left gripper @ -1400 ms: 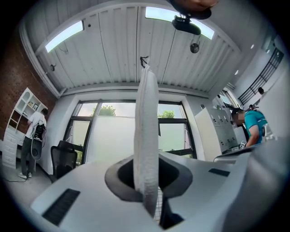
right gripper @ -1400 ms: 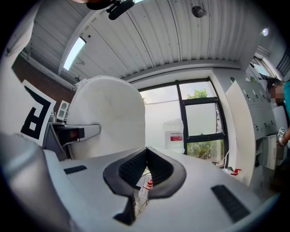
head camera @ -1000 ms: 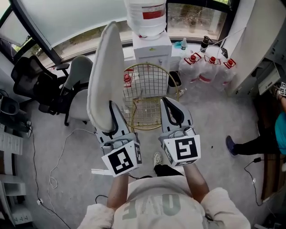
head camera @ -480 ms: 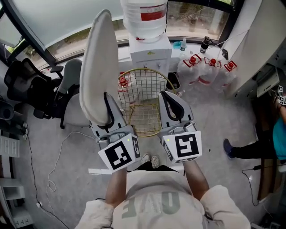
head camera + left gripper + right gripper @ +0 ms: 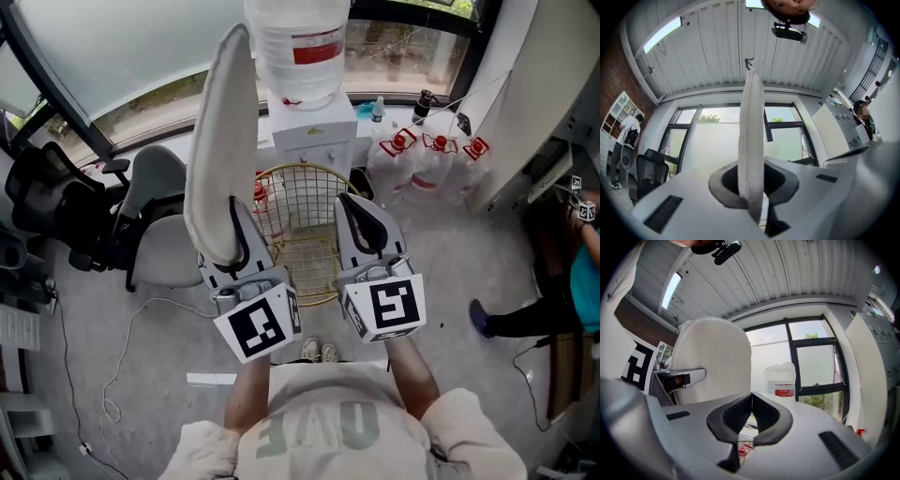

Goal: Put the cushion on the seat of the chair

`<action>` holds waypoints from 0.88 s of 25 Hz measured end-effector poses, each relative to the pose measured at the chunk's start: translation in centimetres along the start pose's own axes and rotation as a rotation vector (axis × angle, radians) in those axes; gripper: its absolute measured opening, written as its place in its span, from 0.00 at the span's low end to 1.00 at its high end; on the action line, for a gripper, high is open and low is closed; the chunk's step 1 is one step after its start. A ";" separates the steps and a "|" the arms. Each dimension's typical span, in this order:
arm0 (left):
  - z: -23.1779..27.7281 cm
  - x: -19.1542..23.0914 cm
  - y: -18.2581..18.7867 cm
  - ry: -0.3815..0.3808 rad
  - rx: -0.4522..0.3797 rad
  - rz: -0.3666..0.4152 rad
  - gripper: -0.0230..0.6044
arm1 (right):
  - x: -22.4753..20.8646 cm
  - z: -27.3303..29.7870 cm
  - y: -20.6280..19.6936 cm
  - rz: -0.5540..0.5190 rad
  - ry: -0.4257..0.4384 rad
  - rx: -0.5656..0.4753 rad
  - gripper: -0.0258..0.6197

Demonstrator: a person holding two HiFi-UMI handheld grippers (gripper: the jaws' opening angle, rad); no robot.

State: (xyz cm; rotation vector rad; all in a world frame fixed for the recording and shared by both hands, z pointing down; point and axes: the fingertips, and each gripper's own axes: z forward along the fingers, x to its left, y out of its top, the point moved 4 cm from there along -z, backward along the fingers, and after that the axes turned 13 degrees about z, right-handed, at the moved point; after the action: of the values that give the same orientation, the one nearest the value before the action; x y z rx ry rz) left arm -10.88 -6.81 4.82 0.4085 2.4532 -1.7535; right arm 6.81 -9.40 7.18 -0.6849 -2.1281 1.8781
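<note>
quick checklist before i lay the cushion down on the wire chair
1. Grip on the cushion: ok. The left claw is shut on its lower edge.
2. Right claw free to help: ok. Its jaws are together with nothing between them.
3. Seat of the wire chair bare: ok for the part that shows between the two claws; the rest is hidden.
4. Cushion turned flat for the seat: not ok. It stands upright on its edge.
5. Cushion lined up over the seat: not ok. In the head view it stands left of the chair.
</note>
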 end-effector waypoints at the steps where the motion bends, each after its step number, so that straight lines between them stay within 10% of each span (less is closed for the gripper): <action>1: 0.1 0.0 -0.1 -0.004 -0.002 0.000 0.11 | 0.1 0.1 -0.1 -0.003 -0.001 -0.001 0.06; 22: 2.9 -0.9 -3.9 -0.073 0.063 -0.092 0.11 | -0.2 3.4 -0.9 0.041 -0.011 -0.005 0.06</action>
State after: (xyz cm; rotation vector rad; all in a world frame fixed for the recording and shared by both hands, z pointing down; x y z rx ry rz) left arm -11.27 -10.90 7.63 0.2357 2.4087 -1.8501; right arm 5.21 -12.52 7.57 -0.7267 -2.1421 1.9024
